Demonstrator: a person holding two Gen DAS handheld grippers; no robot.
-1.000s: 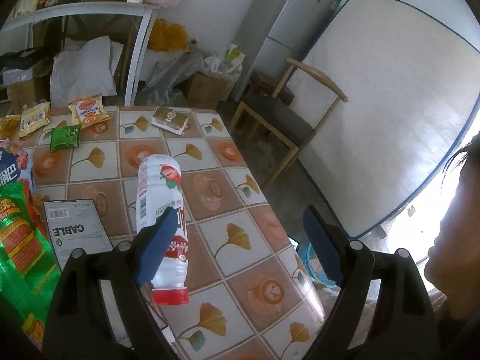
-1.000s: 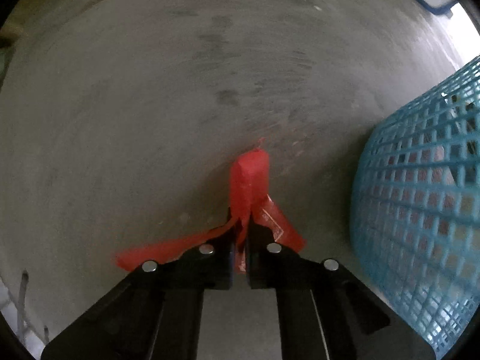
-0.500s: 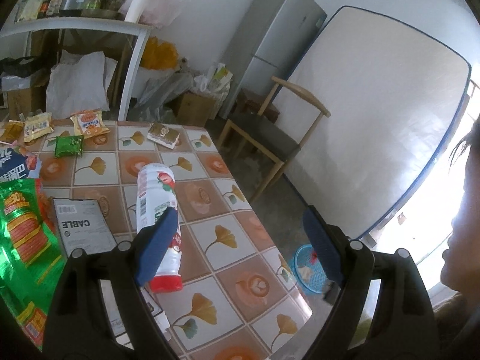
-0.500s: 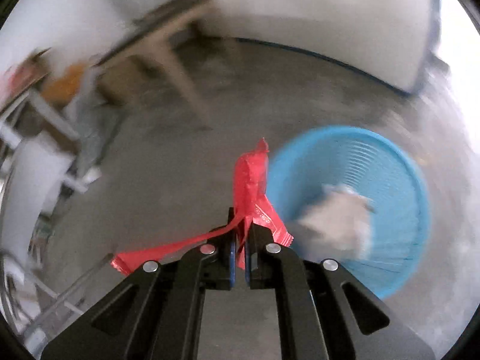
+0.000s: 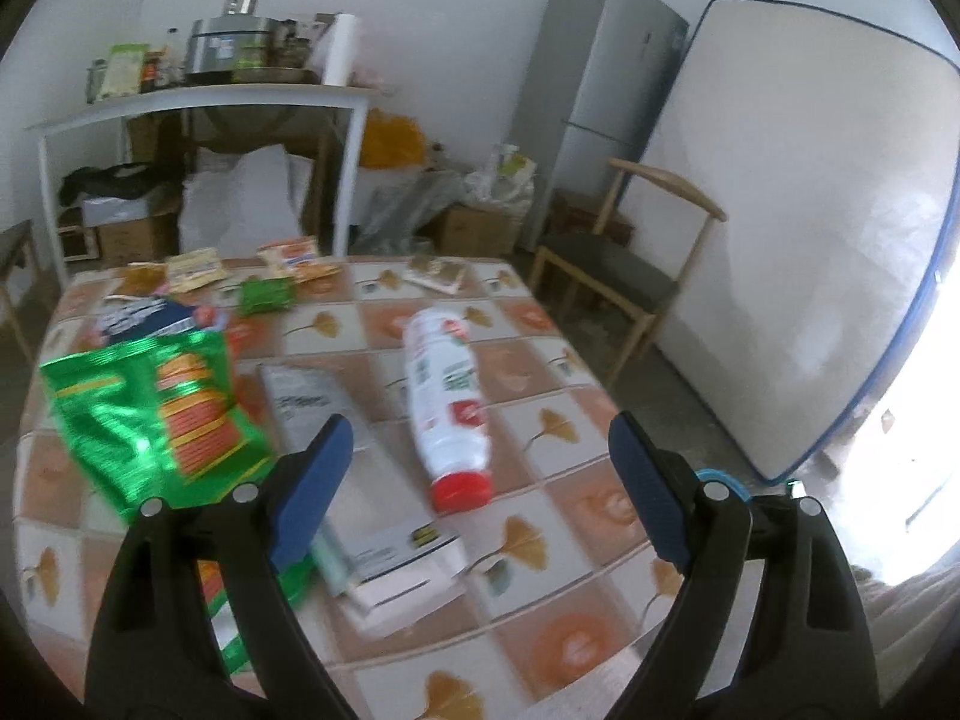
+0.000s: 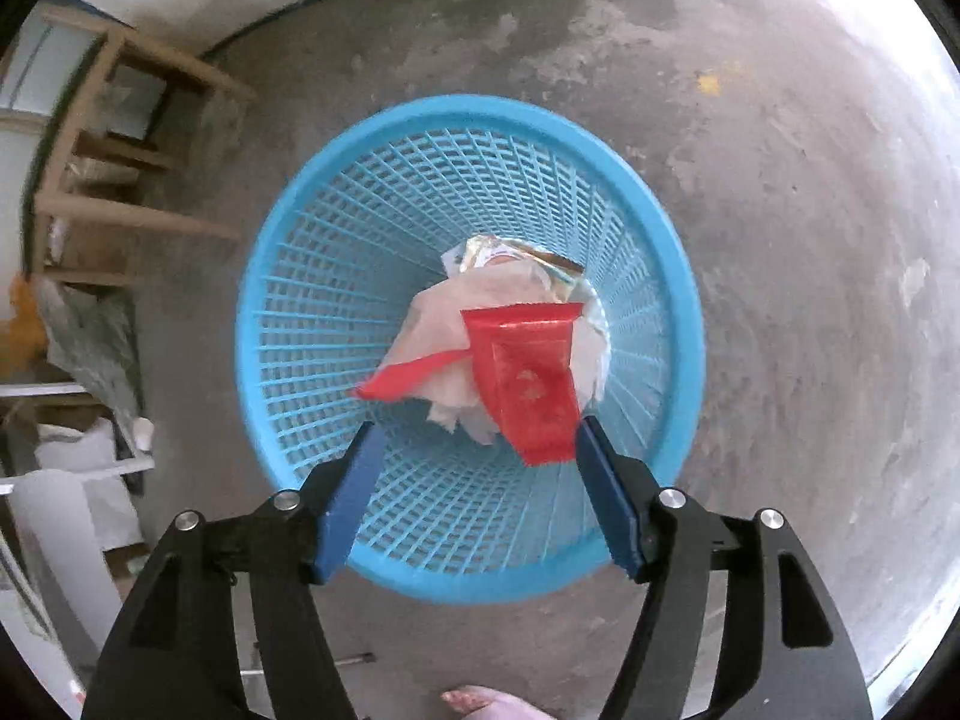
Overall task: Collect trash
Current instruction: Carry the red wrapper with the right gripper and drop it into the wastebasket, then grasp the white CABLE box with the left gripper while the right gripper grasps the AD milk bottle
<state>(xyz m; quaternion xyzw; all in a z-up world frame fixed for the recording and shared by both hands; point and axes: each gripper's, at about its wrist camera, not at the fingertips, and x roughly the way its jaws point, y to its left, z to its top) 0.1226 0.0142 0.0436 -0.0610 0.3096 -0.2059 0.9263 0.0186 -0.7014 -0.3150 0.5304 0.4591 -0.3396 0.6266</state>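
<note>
A bare concrete floor (image 6: 780,180) fills the right wrist view, with a round blue mesh basket (image 6: 336,276) standing on it directly below the right gripper (image 6: 474,498). That gripper's blue fingers are spread wide apart and grip nothing; a red wrapper (image 6: 528,378) hangs between them and the basket's mouth, its lower edge close to the right finger, though whether it touches the pad is hard to tell. Beneath the wrapper, crumpled white paper (image 6: 444,330) and a shiny foil packet (image 6: 516,255) lie in the bottom of the basket. In the left wrist view a table (image 5: 540,540) covered in a leaf-patterned tile cloth carries the remaining litter: a white bottle with a red cap (image 5: 447,402) lying on its side near the middle, a large green snack bag (image 5: 144,414) to its left, a flat grey packet (image 5: 312,396) between them, and several small snack packets (image 5: 288,255) toward the far edge. The left gripper (image 5: 474,480) hovers above the near side of the table with its fingers wide apart, holding nothing. Behind the table stand a wooden chair (image 5: 624,276), a grey refrigerator (image 5: 594,90) and a mattress (image 5: 798,210) leaned against the wall.
</note>
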